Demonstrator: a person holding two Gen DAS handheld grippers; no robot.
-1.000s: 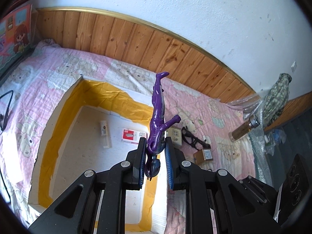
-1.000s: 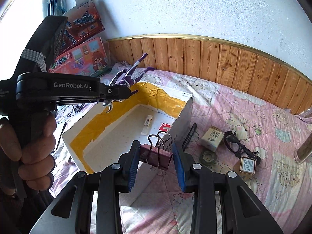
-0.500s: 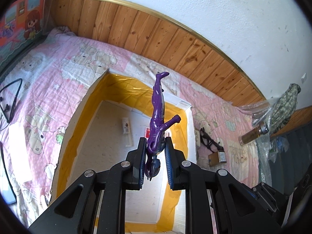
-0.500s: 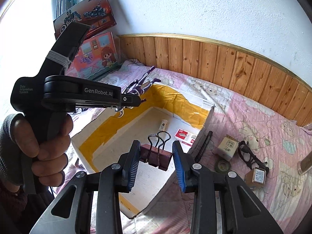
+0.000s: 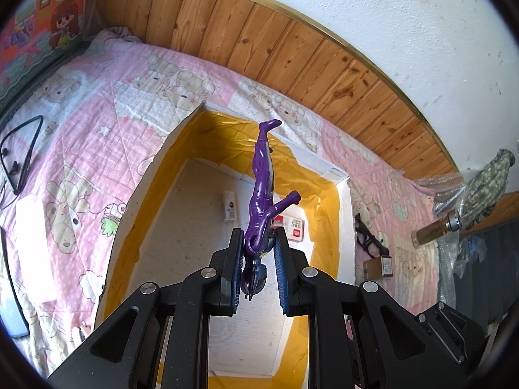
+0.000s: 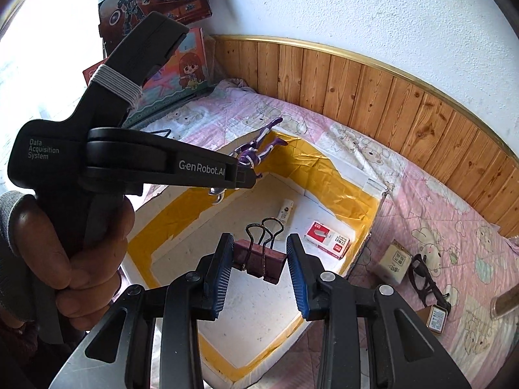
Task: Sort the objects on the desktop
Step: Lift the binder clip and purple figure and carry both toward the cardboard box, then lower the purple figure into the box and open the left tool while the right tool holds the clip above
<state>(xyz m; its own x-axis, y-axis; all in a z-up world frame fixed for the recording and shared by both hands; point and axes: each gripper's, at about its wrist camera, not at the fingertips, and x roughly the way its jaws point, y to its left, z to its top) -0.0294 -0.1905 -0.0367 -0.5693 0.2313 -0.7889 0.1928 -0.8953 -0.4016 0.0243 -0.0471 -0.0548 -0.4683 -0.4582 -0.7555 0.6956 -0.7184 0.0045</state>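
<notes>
My left gripper [image 5: 258, 243] is shut on a purple toy figure [image 5: 263, 181], head down between the pads, legs pointing away, above the open white box with yellow tape [image 5: 324, 175]. In the right wrist view the left gripper [image 6: 241, 175] holds the figure [image 6: 256, 150] over the box's far left rim. My right gripper [image 6: 259, 253] is shut on a dark red binder clip [image 6: 259, 259] with black wire handles, held above the box [image 6: 356, 201].
Inside the box lie a small white tube [image 6: 285, 210] and a red and white staples box [image 6: 327, 240]. On the pink quilt right of the box are a tan carton [image 6: 397, 261], black glasses [image 6: 425, 275] and a small brown box [image 6: 436, 317]. Toy boxes [image 6: 181, 68] stand at the back left.
Both grippers have moved left and forward over the box, each still holding its object. The objects on the quilt have shifted toward the right edge of both views.
</notes>
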